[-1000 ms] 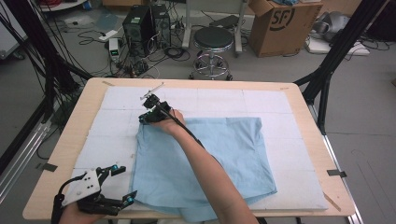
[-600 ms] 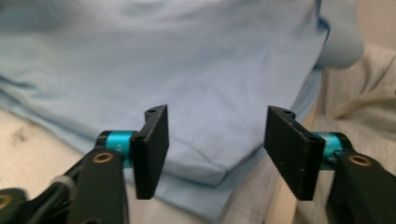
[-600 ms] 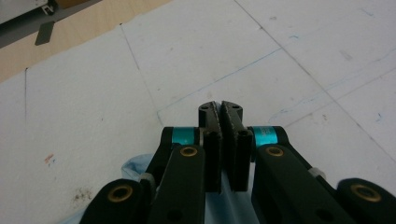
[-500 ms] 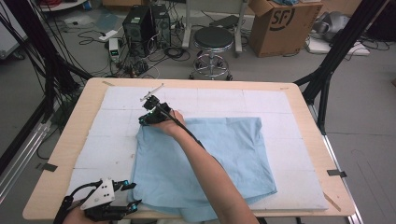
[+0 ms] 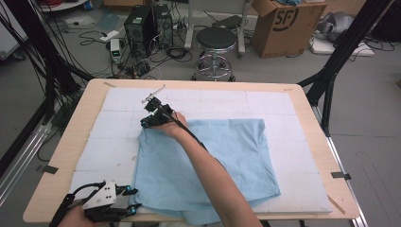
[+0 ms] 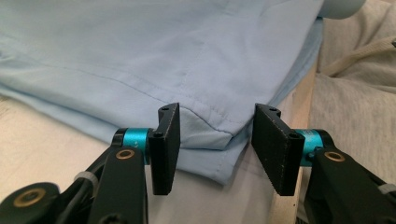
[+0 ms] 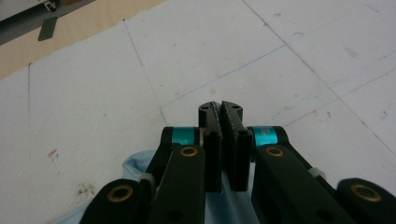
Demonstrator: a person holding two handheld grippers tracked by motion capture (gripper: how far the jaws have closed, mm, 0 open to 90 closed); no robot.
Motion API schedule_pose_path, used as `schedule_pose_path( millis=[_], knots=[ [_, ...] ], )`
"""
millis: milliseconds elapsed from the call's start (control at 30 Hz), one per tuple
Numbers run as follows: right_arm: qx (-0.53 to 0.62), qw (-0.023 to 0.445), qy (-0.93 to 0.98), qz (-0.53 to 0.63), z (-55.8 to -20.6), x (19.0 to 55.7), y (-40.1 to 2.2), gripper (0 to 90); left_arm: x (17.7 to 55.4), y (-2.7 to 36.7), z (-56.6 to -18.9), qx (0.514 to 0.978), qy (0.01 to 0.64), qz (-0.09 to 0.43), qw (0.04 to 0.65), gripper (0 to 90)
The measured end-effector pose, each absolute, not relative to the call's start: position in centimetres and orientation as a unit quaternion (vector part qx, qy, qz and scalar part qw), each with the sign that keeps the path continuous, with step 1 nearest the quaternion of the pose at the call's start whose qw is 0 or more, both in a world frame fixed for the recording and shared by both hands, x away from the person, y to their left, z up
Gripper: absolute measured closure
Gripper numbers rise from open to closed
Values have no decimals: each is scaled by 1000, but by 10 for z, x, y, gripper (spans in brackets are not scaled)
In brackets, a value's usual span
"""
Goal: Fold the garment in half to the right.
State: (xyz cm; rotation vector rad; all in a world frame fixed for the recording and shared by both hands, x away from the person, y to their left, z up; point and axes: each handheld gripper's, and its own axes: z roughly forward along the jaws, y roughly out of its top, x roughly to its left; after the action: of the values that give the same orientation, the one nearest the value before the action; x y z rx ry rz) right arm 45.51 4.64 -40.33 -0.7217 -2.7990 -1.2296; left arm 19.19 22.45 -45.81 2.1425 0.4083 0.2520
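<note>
While left tongs (image 6: 215, 149) gape, right tongs (image 7: 223, 140) pinch cloth (image 5: 227, 161).

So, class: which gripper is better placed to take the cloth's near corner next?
Left. The left gripper is open with the cloth corner between its jaws, while the right gripper is already shut on the cloth's far corner.

A wooden table (image 5: 66, 142) is covered by a white mat (image 5: 113, 127); a blue cloth (image 5: 236, 156) is spread on it.
</note>
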Motion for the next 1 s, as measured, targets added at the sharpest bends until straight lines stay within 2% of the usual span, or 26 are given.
schedule_pose_path(
  millis=[233,433,633,1000],
  knots=[
    [-229,1,-892,-389,-402,454,47,870,195,227,-462,862,151,95,474,625],
    [-226,-1,-893,-390,-402,454,47,870,201,225,-460,859,180,83,472,822],
    [-226,-3,-892,-392,-399,454,46,870,202,224,-460,849,210,67,479,853],
    [-230,-31,-874,-427,-380,452,38,877,200,223,-430,834,197,99,506,857]
  ],
)
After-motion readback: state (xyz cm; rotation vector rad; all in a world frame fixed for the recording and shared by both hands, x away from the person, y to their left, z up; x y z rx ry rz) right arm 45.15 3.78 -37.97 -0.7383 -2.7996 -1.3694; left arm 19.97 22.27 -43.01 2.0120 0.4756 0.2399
